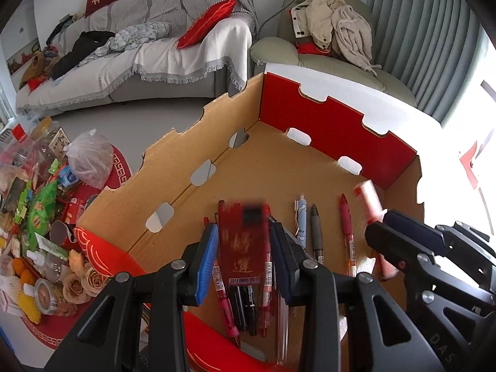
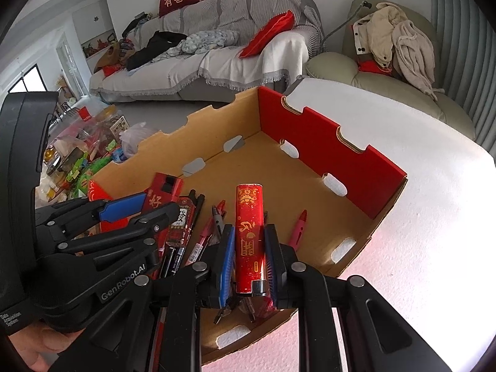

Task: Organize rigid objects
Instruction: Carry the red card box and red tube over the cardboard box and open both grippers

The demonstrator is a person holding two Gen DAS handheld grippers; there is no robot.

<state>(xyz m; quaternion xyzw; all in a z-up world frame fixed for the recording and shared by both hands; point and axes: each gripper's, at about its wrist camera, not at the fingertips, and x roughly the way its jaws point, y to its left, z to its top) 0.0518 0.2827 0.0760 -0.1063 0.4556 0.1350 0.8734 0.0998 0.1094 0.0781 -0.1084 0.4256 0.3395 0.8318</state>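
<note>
Both tools grip red lighters (image 2: 249,238) over the box (image 2: 313,179); seemingly.

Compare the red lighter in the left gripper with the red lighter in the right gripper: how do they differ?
The lighter in the left gripper looks flat and wide and is blurred in the left wrist view; the lighter in the right gripper is narrow, tall and sharp. The left gripper's lighter shows a dark square near its far end, while the right gripper's lighter shows its dark part at the near end. Both are red with gold characters, clamped above the cardboard box.
</note>
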